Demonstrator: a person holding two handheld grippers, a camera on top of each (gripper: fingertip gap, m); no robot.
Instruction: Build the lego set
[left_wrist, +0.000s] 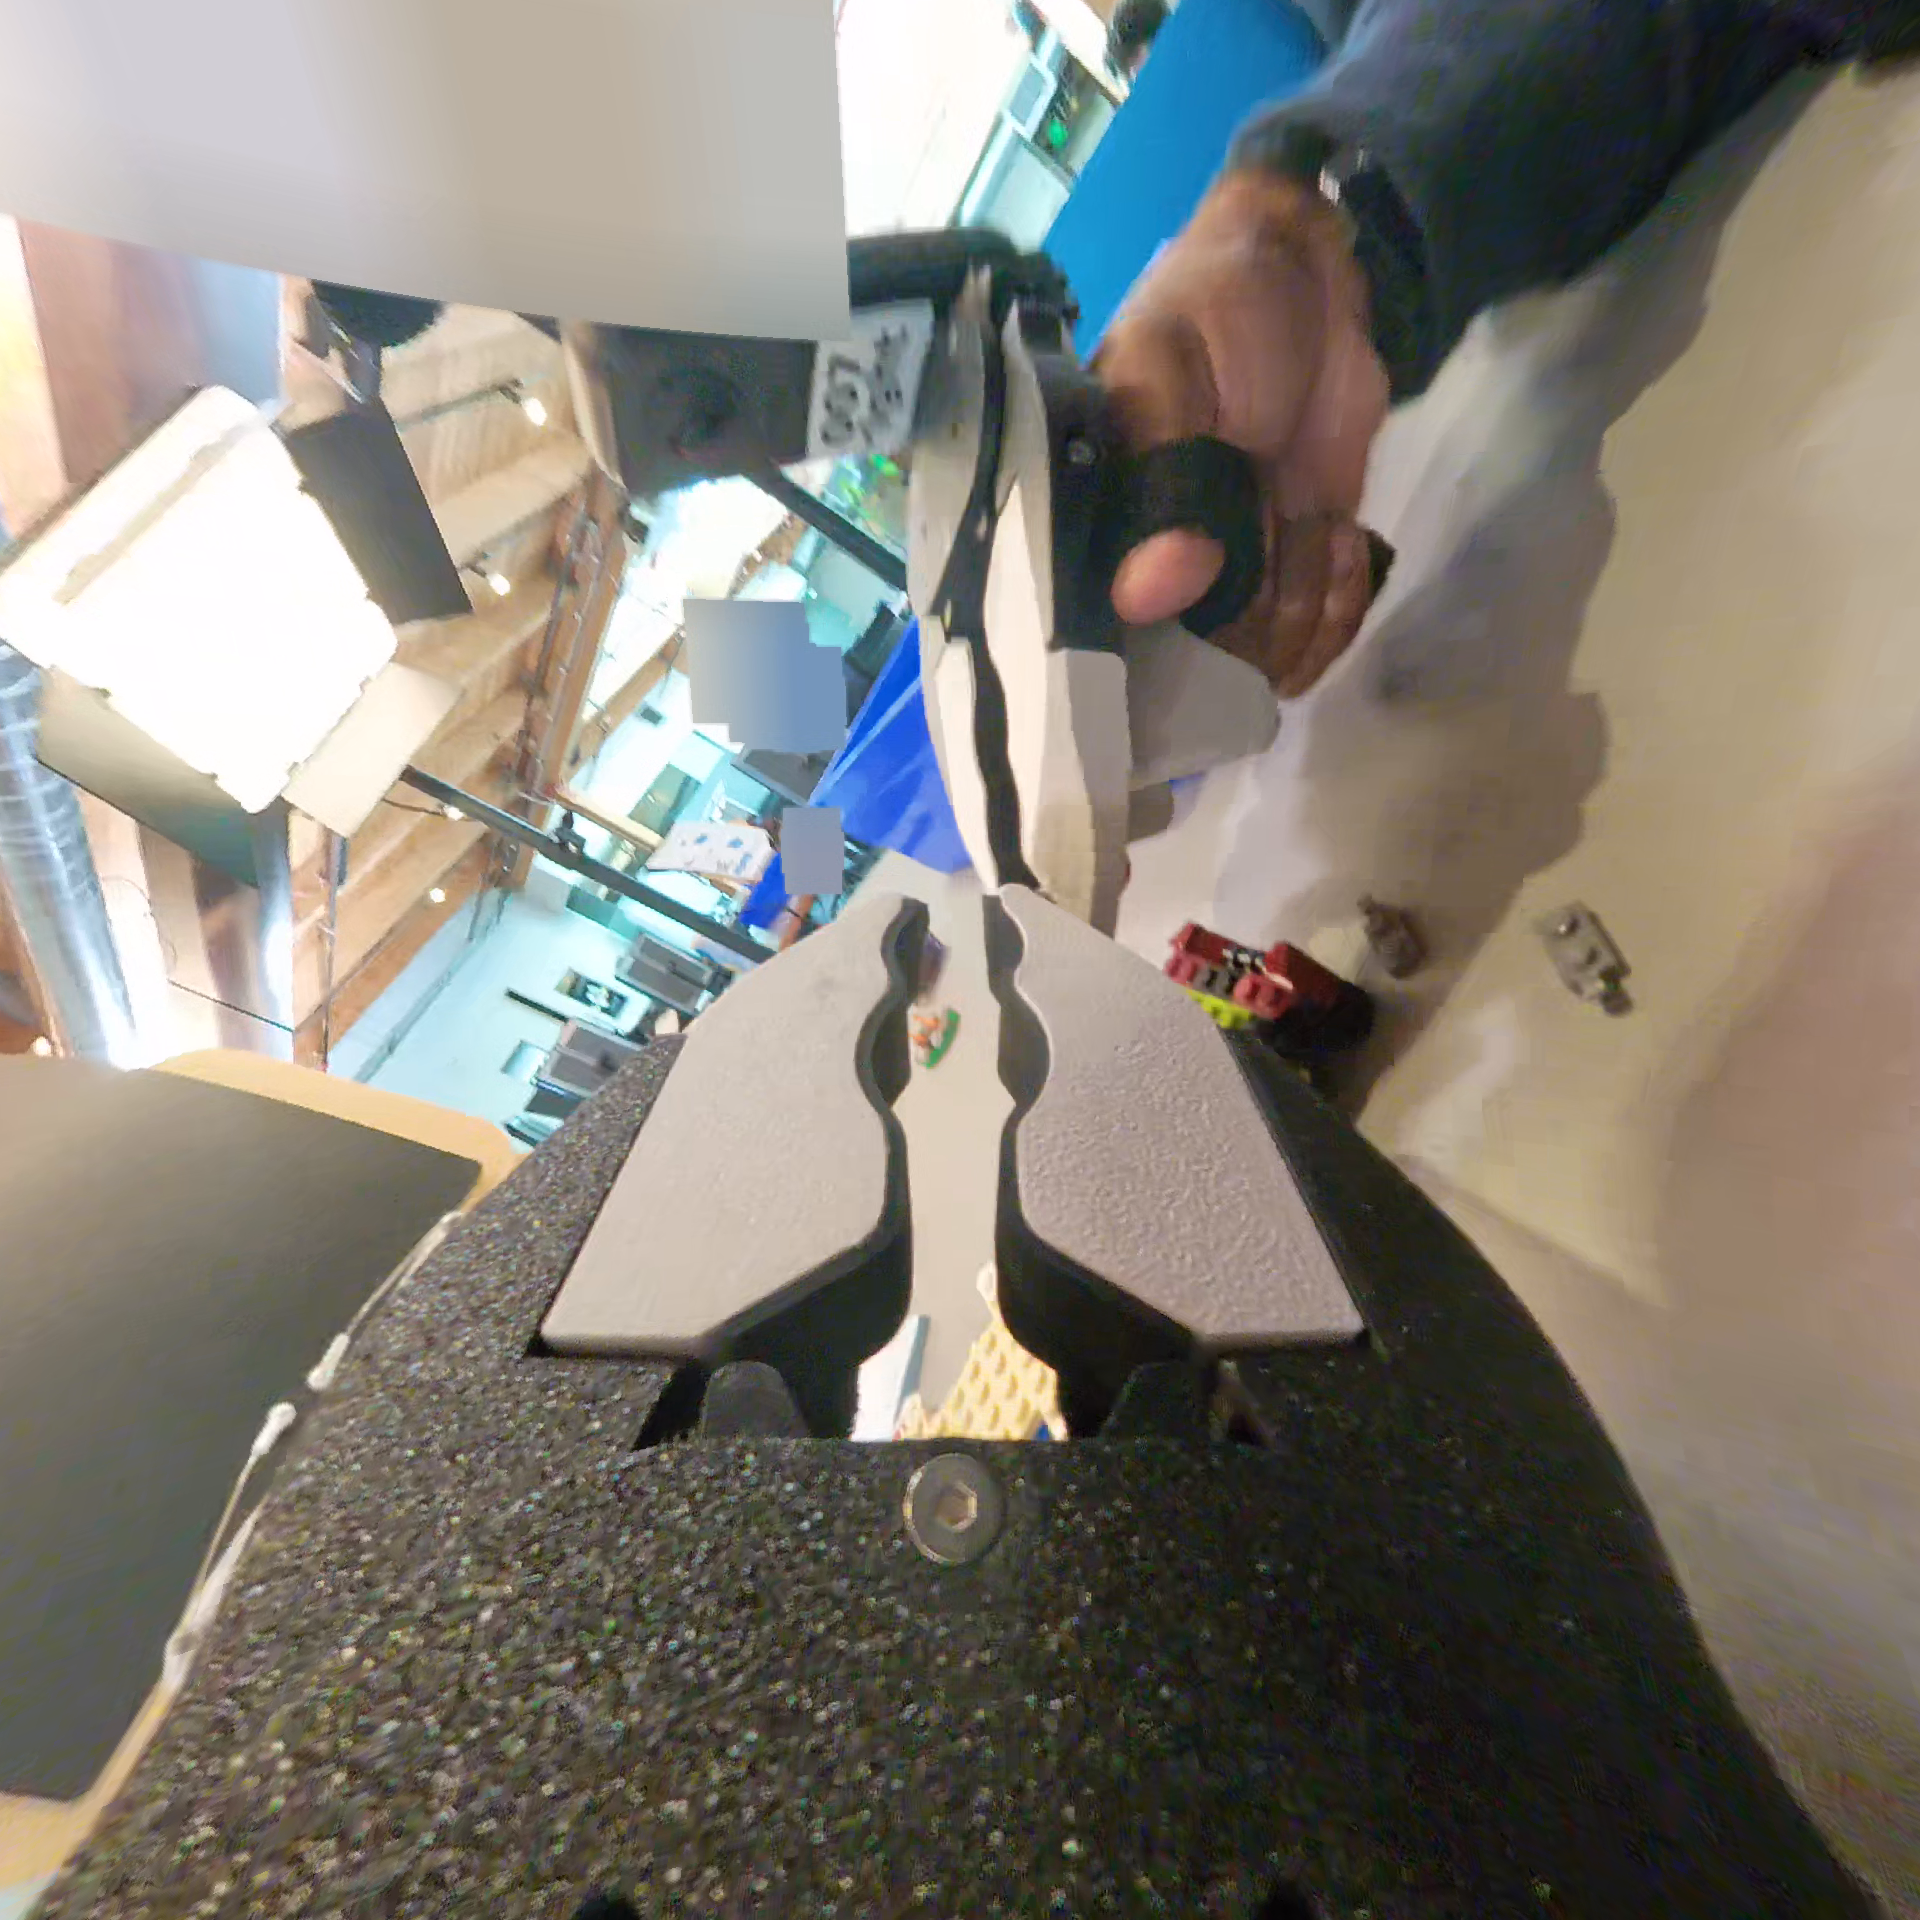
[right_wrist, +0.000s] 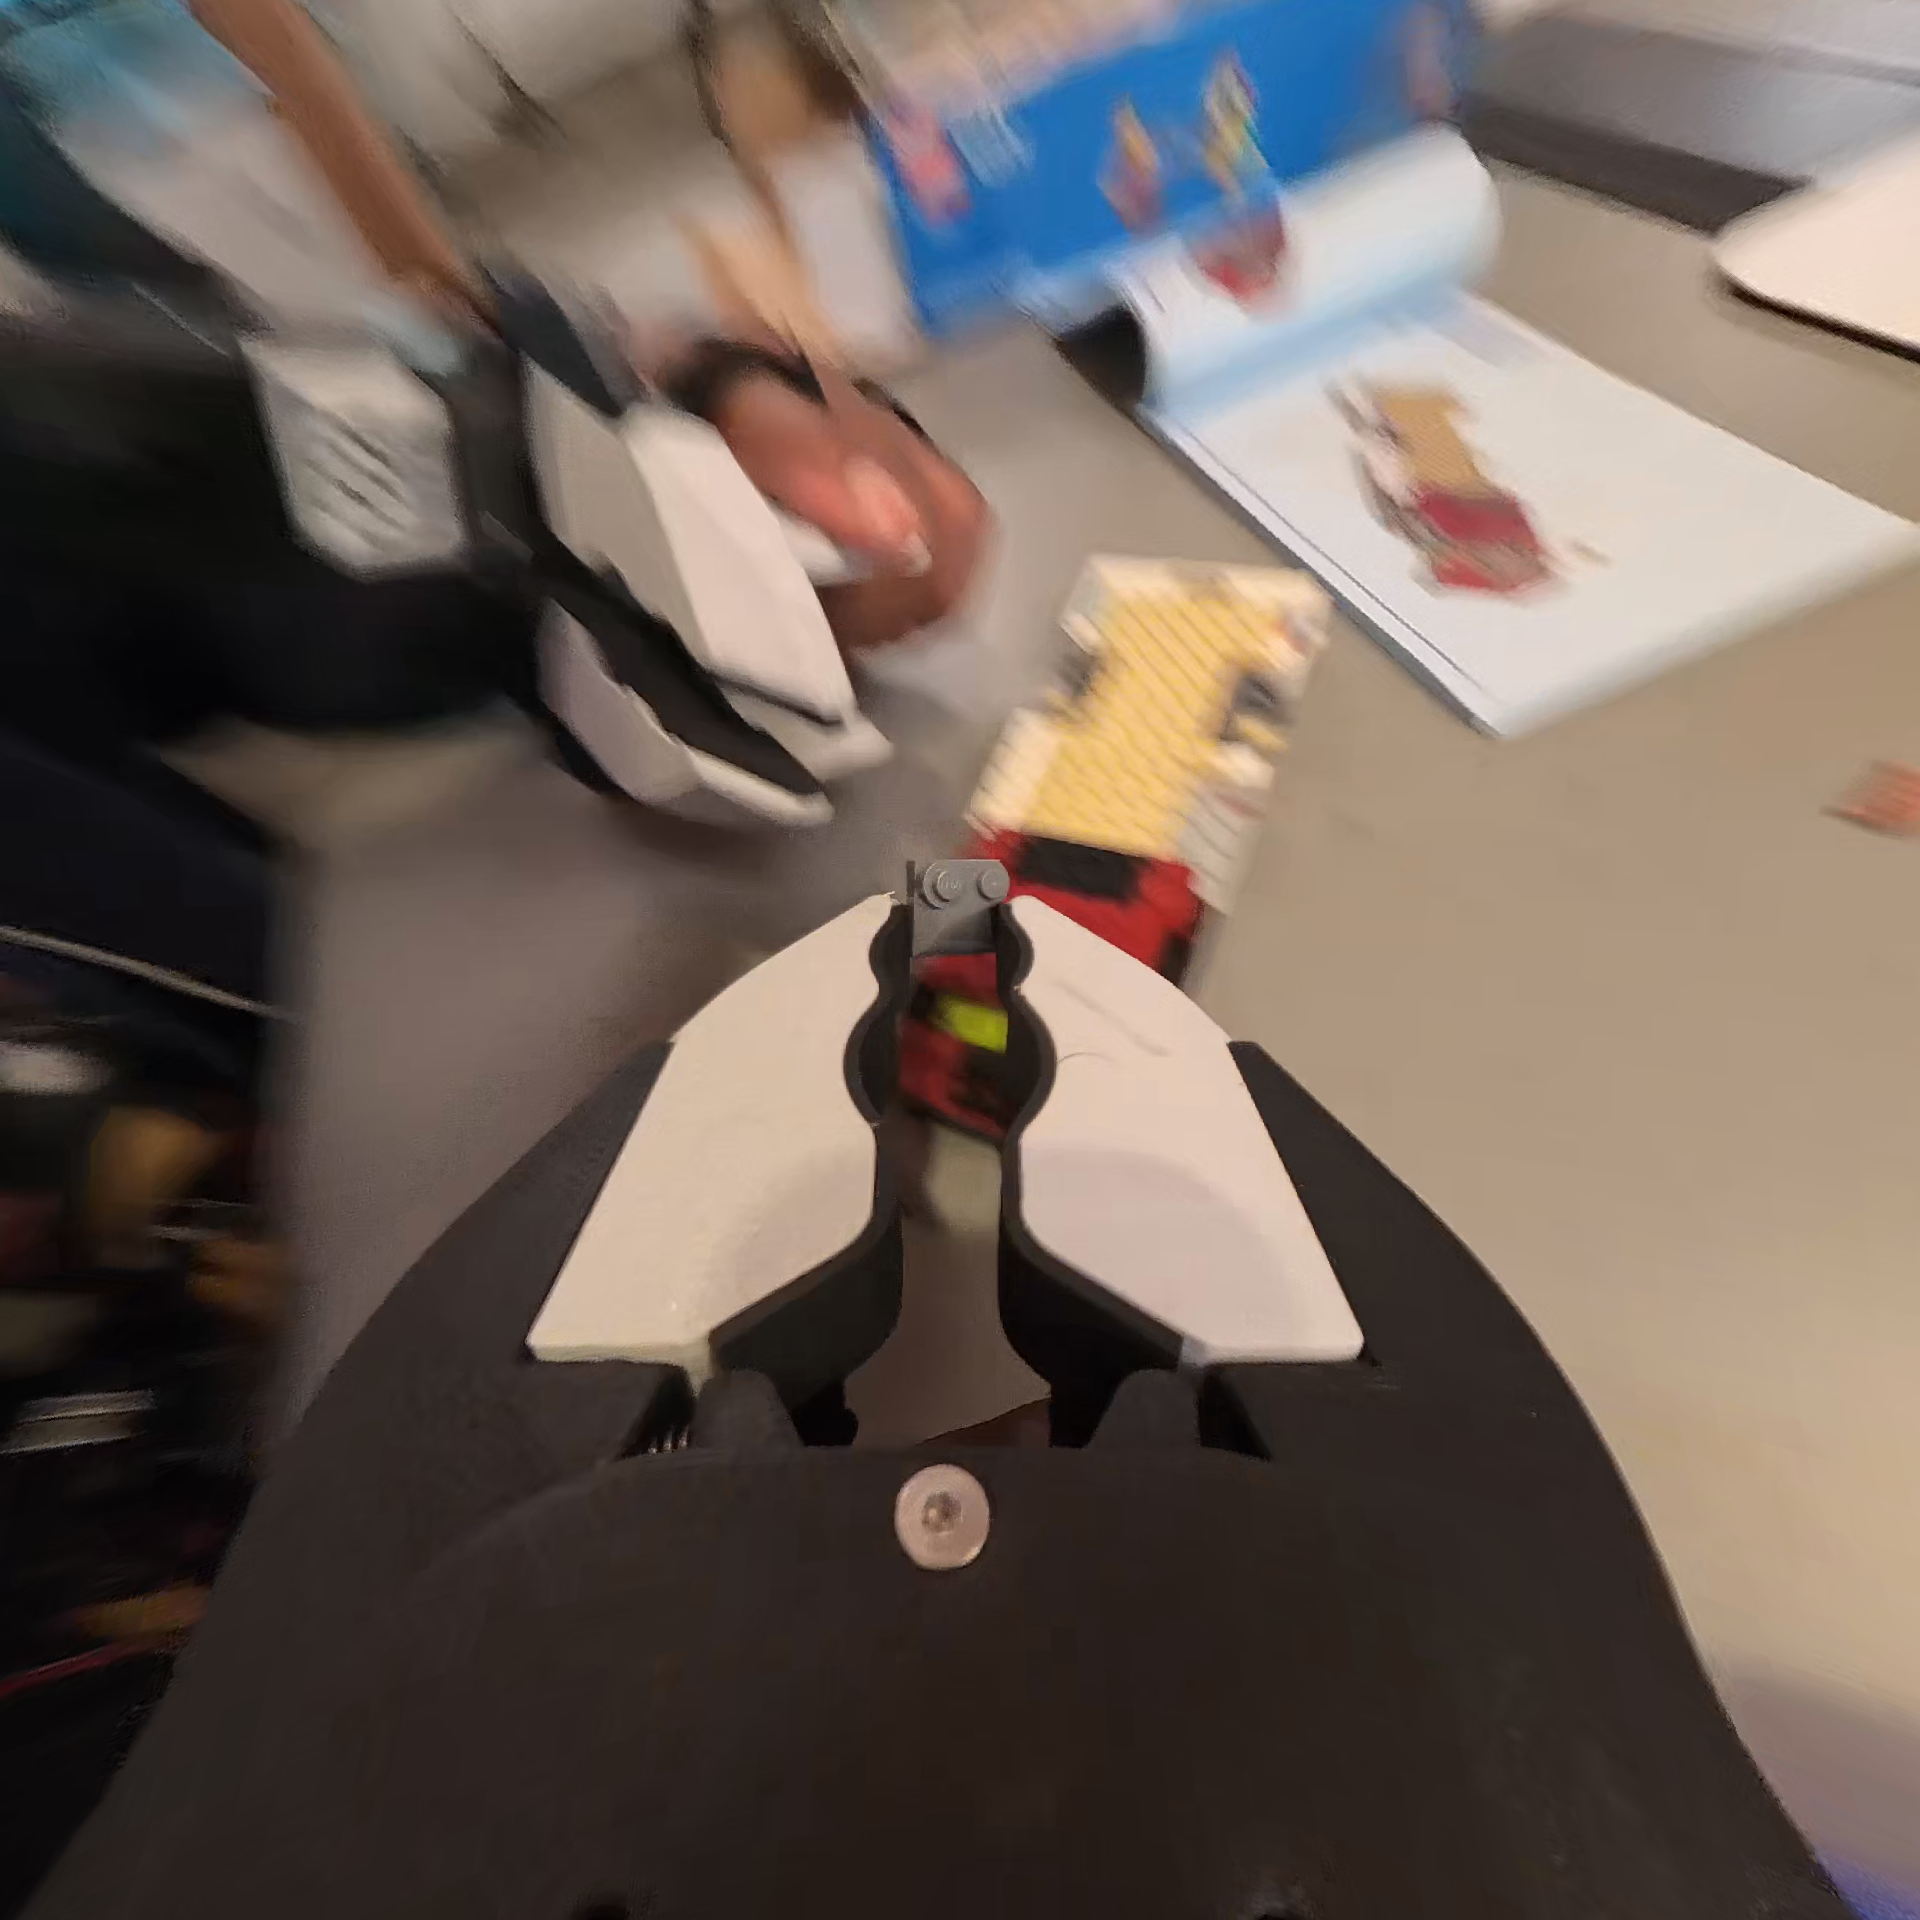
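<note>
Right gripper (right_wrist: 951, 914) pinches a small grey plate (right_wrist: 961, 902) at its tips, red-and-yellow brick model (right_wrist: 1122, 769) at one o'clock; left gripper (left_wrist: 961, 920) slightly parted, empty.

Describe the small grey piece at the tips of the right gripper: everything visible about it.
The grey building-brick plate is small, flat and looks like matte plastic, with two round studs side by side on its outer end, which has rounded corners. It sits clamped between the right gripper's white fingers, studded end poking just past the tips. It is lifted off the table, in front of a blurred red and yellow brick model.
</note>
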